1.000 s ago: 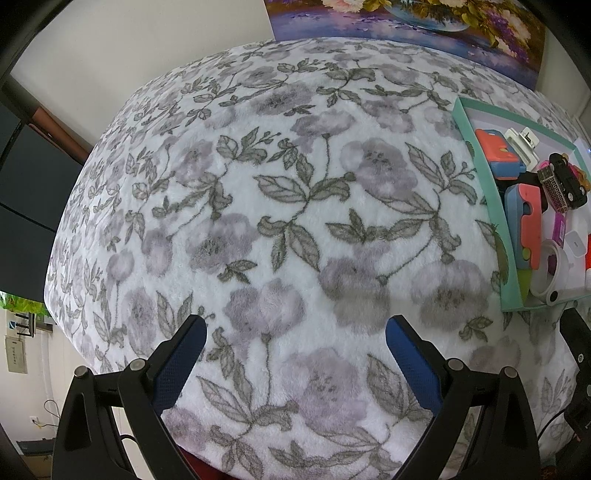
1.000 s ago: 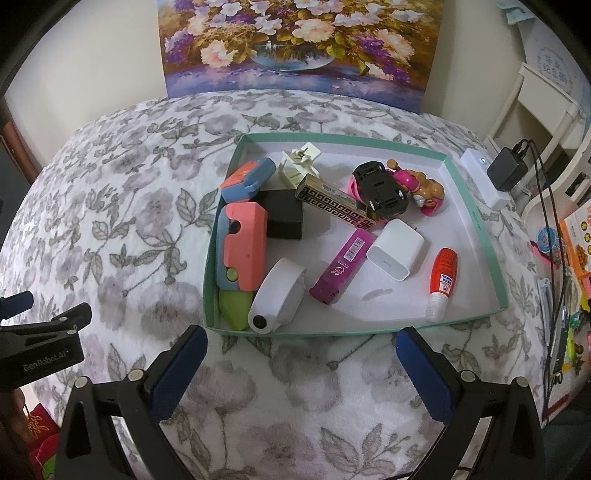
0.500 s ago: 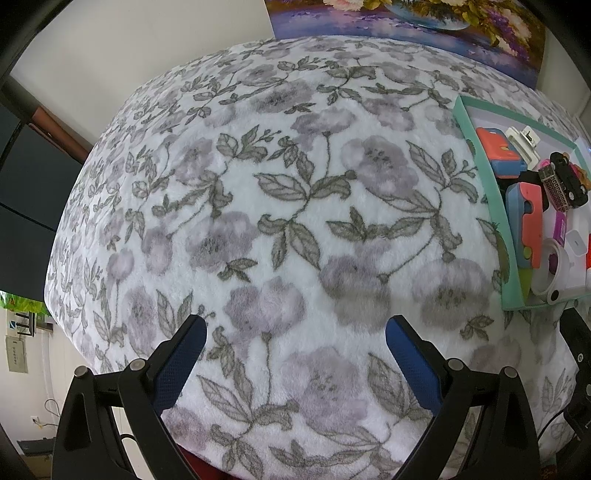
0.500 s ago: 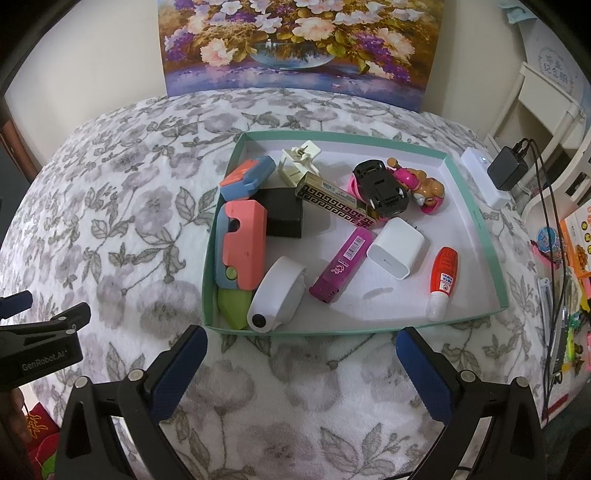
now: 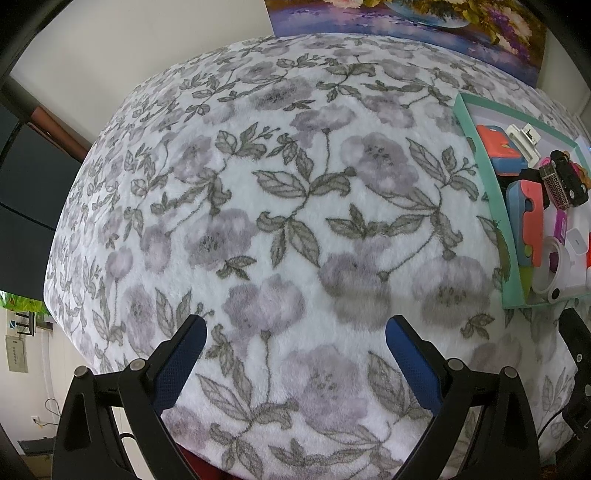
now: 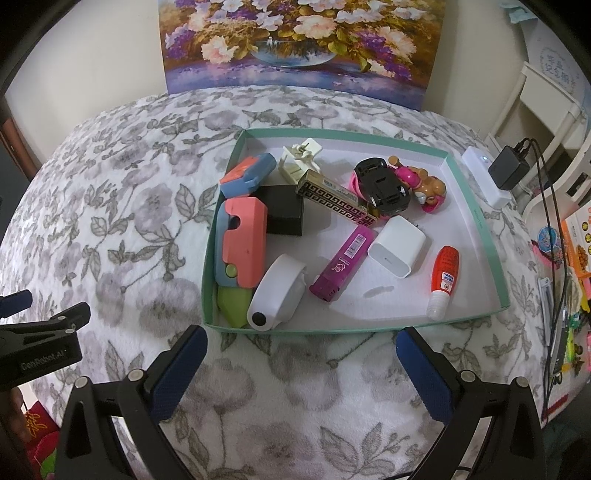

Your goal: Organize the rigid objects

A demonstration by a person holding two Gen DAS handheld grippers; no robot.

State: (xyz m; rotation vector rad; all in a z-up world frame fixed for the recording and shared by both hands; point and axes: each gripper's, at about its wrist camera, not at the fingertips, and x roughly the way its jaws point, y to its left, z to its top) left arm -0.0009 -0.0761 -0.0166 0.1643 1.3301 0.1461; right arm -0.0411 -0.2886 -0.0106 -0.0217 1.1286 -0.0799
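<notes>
Left wrist view: the left tongs (image 5: 295, 332) hang wide open, nothing between the blue pads, over a grey-and-white floral fleece blanket (image 5: 258, 192) that fills most of the frame. A shallow teal-rimmed cardboard tray (image 5: 496, 206) sits at right edge, packed w/ small items; a floral painting (image 5: 406, 18) leans at top.

Right wrist view: the right tongs (image 6: 301, 354) also spread open and empty, bottom centre, just short of the tray's (image 6: 325, 328) near rim. Inside, left side: coral-and-blue plastic utility knife (image 6: 242, 243), white rounded plastic dispenser (image 6: 277, 295) touching it. Centre: purple rectangular lighter (image 6: 341, 264), white cube charger (image 6: 397, 247). Lower right: red-and-white glue bottle (image 6: 443, 280). Upper centre: black toy car (image 6: 382, 186). The left tongs' black arm (image 6: 40, 343) shows at lower left.
</notes>
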